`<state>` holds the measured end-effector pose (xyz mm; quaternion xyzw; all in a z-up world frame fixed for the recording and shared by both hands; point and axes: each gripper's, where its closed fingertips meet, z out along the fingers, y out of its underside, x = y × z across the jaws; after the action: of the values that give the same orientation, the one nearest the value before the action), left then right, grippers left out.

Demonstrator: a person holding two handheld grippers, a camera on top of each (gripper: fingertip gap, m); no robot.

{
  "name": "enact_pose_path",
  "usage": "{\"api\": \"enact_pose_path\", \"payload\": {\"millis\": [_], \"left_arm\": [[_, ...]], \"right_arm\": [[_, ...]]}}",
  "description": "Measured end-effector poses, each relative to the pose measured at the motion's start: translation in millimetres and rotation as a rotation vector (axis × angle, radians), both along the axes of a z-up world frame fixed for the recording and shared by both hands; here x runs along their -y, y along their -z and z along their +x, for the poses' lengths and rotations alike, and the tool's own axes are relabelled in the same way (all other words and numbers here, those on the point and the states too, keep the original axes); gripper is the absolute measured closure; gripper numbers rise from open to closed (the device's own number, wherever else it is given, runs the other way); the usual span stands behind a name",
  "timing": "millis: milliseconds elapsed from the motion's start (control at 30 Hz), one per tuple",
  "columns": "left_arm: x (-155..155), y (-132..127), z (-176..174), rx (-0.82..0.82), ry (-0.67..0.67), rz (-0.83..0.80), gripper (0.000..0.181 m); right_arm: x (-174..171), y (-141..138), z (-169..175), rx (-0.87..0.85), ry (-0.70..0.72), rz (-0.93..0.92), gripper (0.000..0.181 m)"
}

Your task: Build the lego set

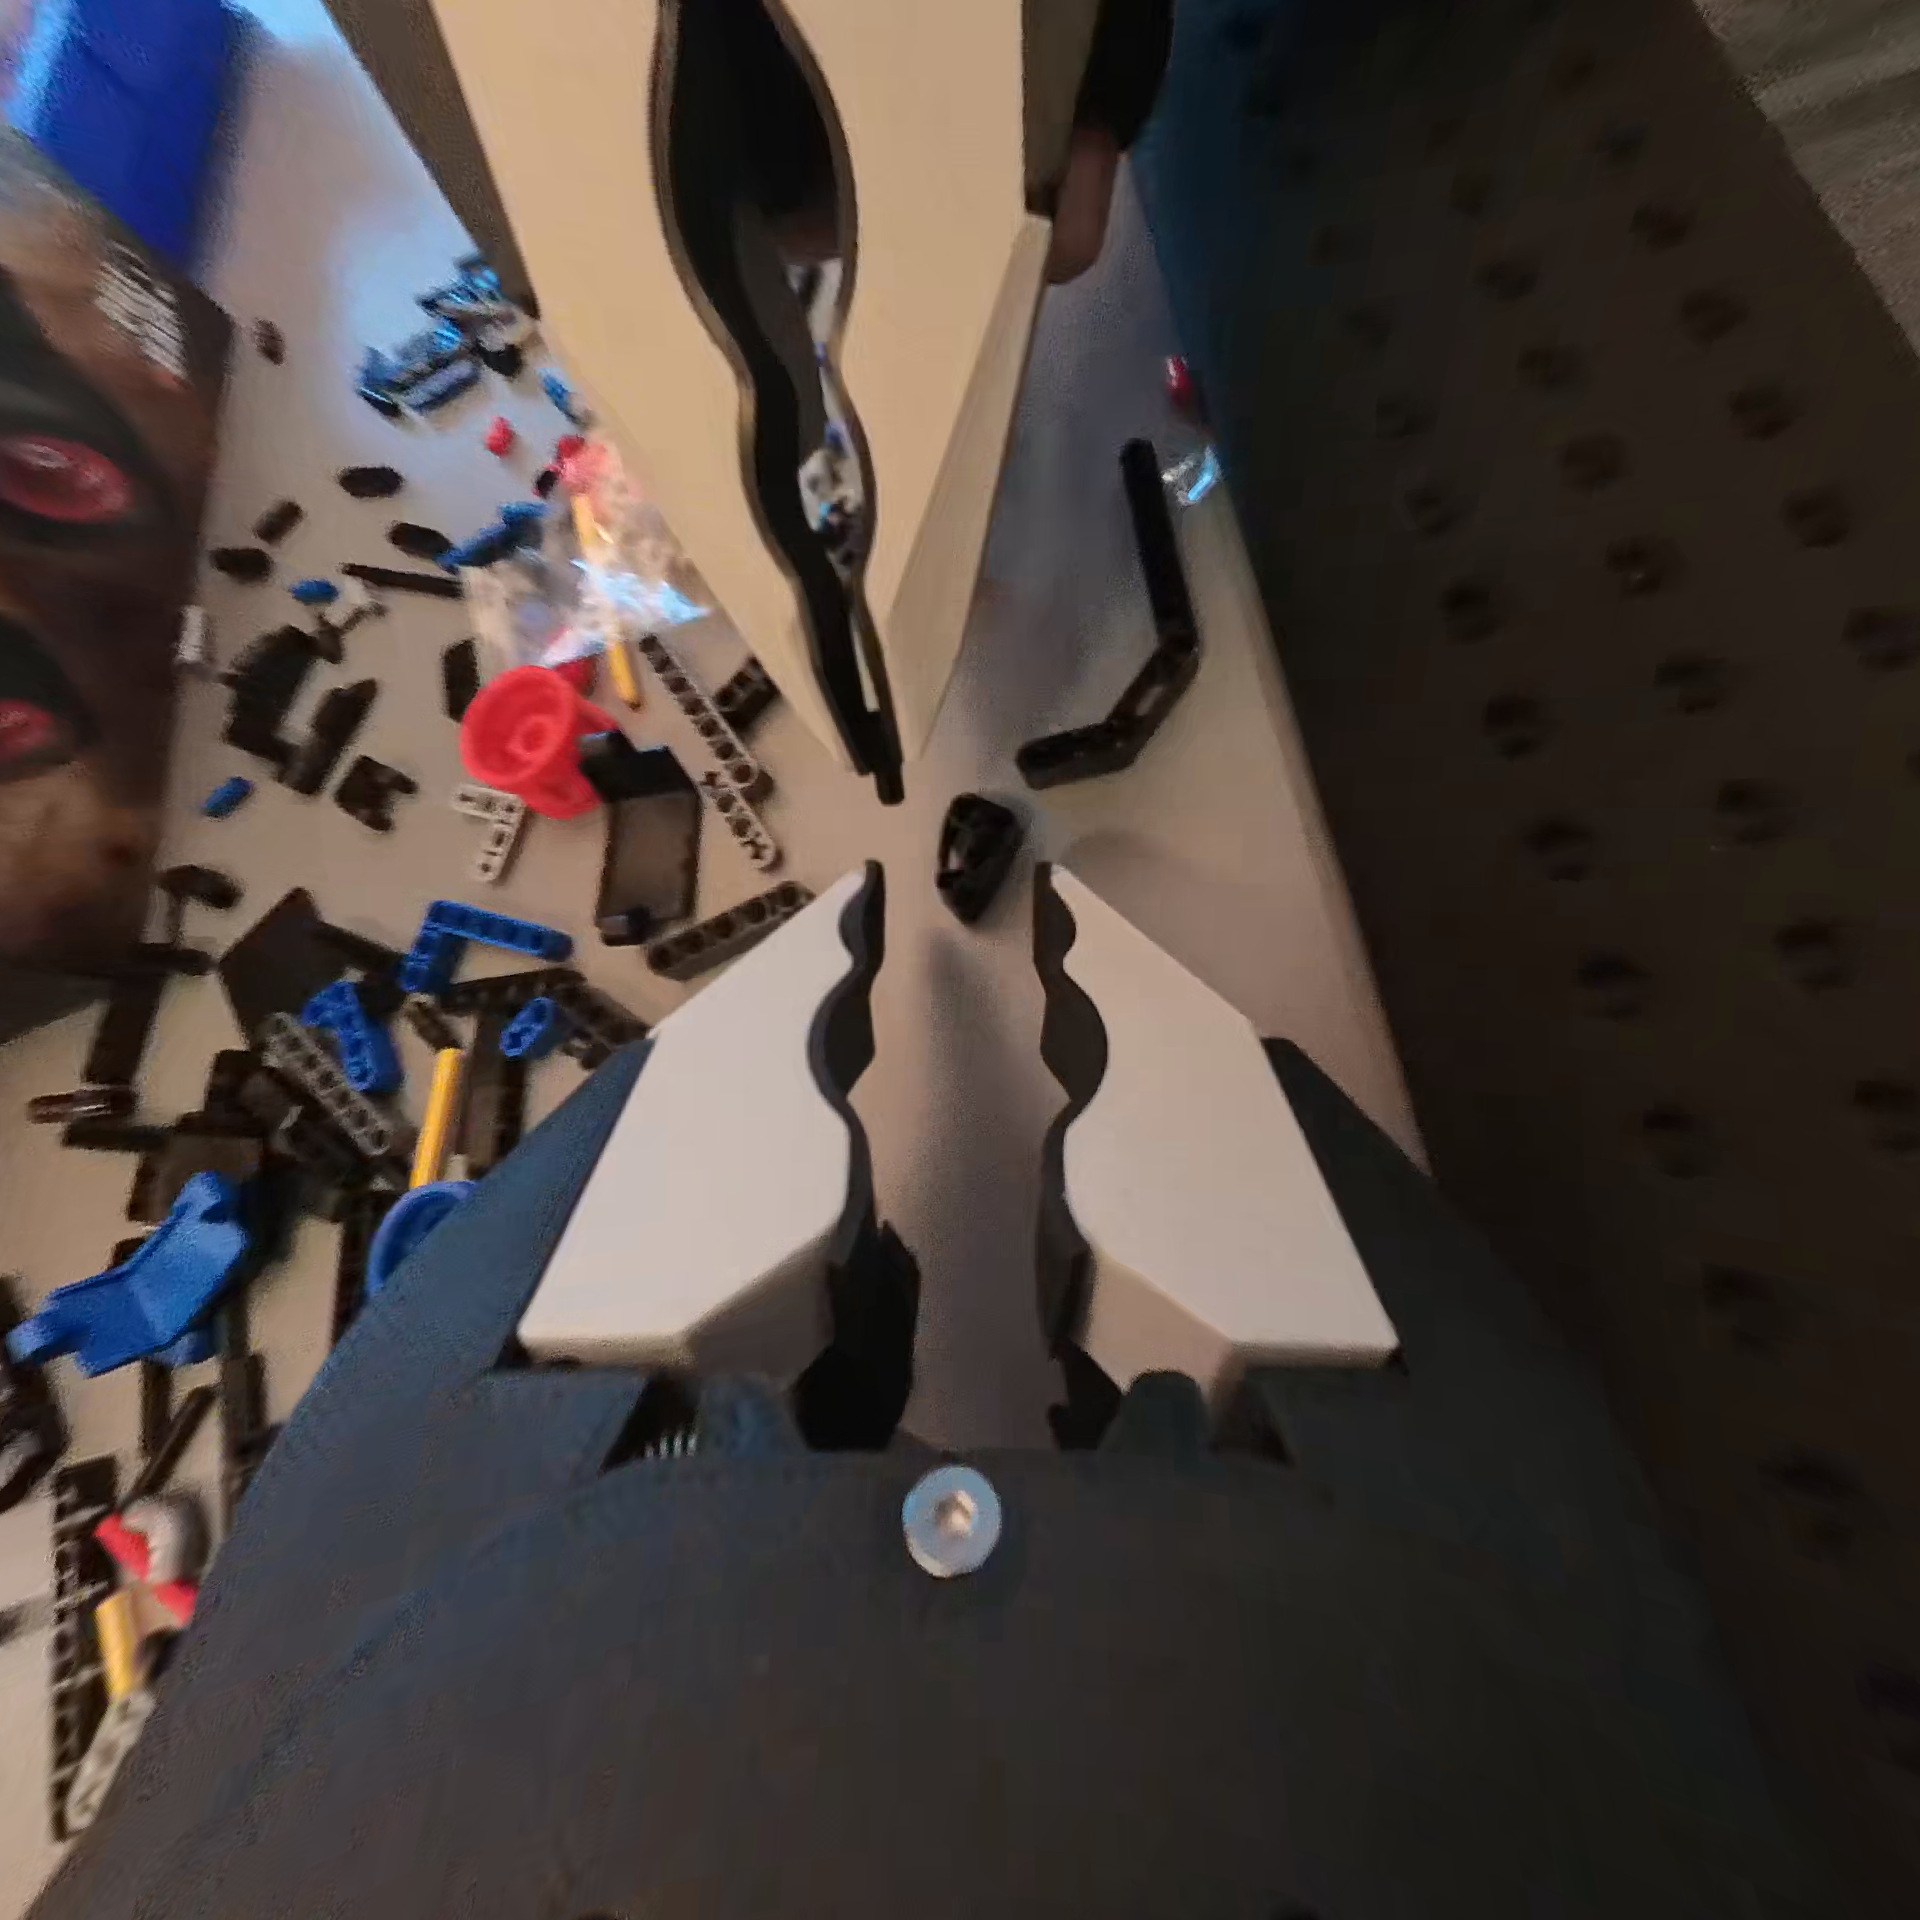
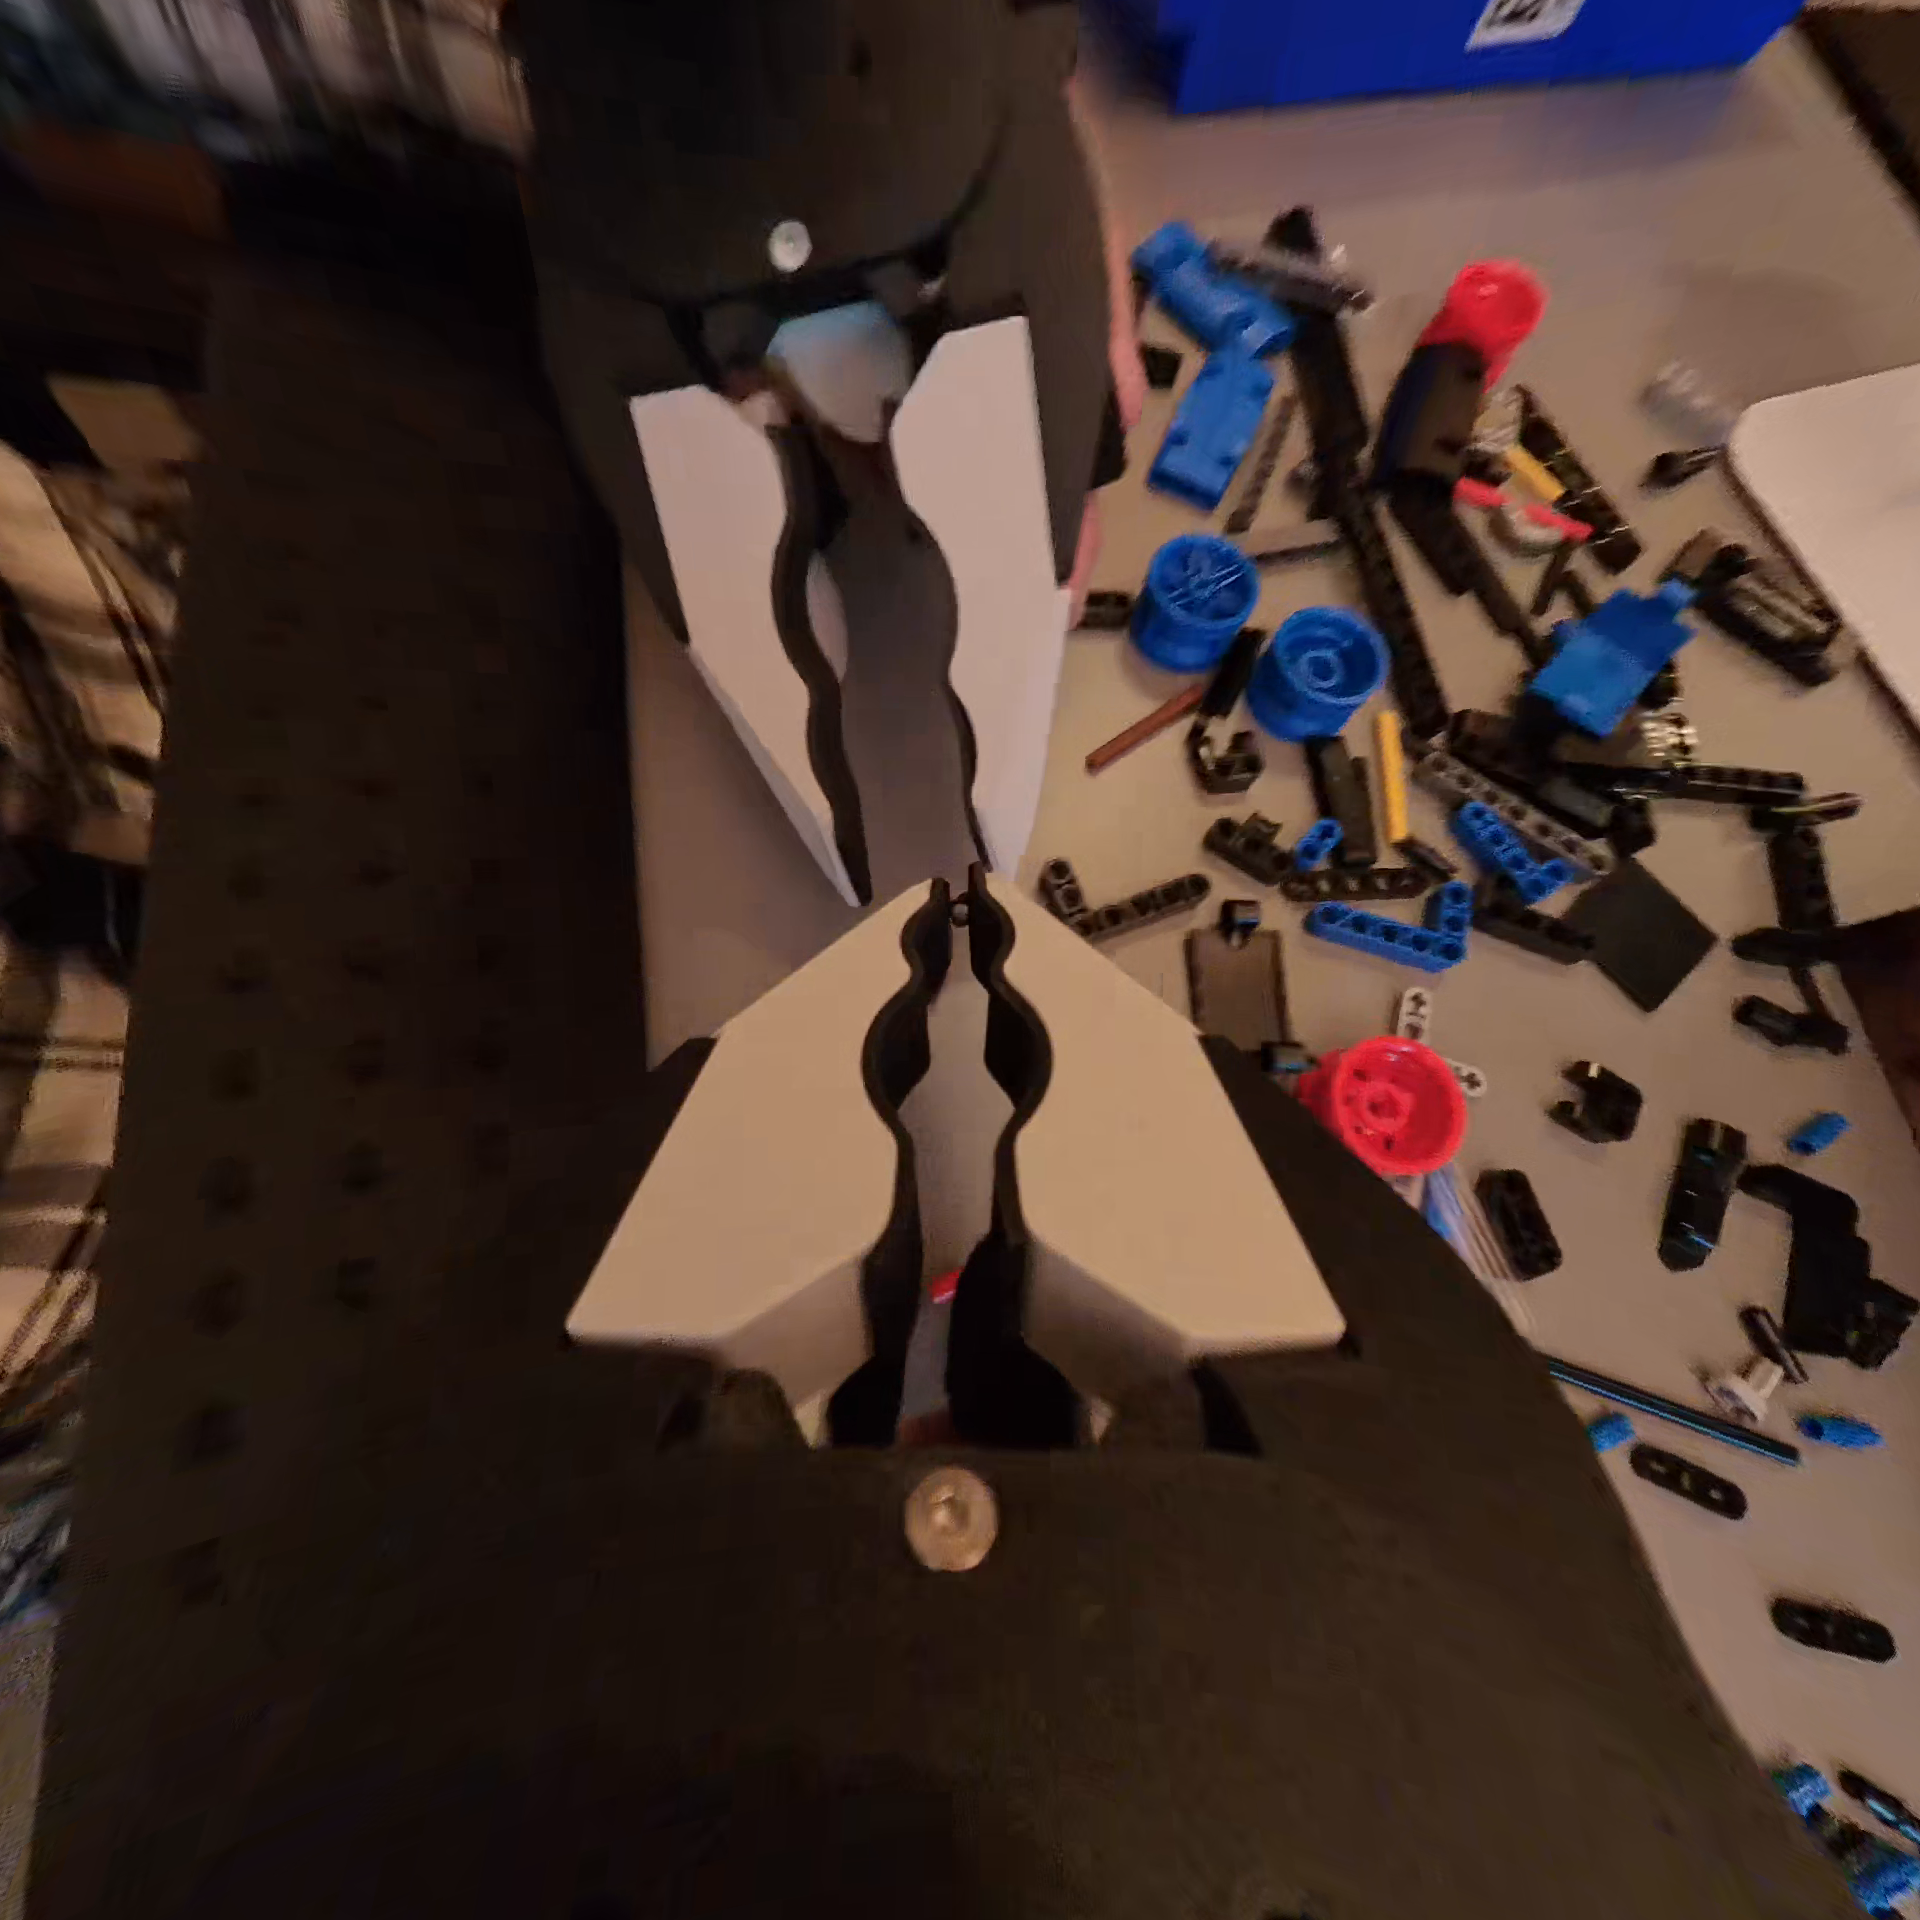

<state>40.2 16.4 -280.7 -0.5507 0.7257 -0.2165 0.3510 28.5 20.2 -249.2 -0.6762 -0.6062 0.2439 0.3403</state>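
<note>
My left gripper is open over the pale table, and a small black lego connector lies just beyond and between its tips. My right gripper reaches in from the opposite side, tip to tip with the left. It is shut on what looks like a tiny black pin. In the left wrist view the right gripper comes down from the top, its tip left of the connector. In the right wrist view the open left gripper shows ahead. A black angled beam lies beyond the connector.
Loose black, blue, red and yellow parts are spread on the table, among them a red wheel and blue wheels. A dark perforated board borders the work spot. A blue box stands at the back. A clear plastic bag lies among the parts. Left and right tips are no more than a few centimetres apart.
</note>
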Motion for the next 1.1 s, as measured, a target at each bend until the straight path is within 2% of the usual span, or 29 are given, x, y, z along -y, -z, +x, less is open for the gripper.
{"api": "enact_pose_path", "payload": {"millis": [67, 200, 400, 700, 1100], "left_arm": [[0, 10, -1, -0.042, -0.005, -0.012, 0.159], [0, 12, 0, -0.029, -0.011, -0.06, 0.171], [1, 13, -2, -0.018, -0.011, -0.083, 0.172], [0, 14, -6, -0.01, -0.015, -0.09, 0.172], [-1, 14, -9, -0.005, -0.014, -0.093, 0.173]], "right_arm": [[4, 10, -2, 0.043, -0.021, 0.002, 0.181], [5, 26, -2, 0.129, -0.047, 0.026, 0.181], [7, 31, -1, 0.202, -0.08, 0.038, 0.181], [10, 26, -5, 0.106, -0.083, -0.037, 0.181], [10, 32, 0, 0.101, -0.064, -0.096, 0.181]]}}
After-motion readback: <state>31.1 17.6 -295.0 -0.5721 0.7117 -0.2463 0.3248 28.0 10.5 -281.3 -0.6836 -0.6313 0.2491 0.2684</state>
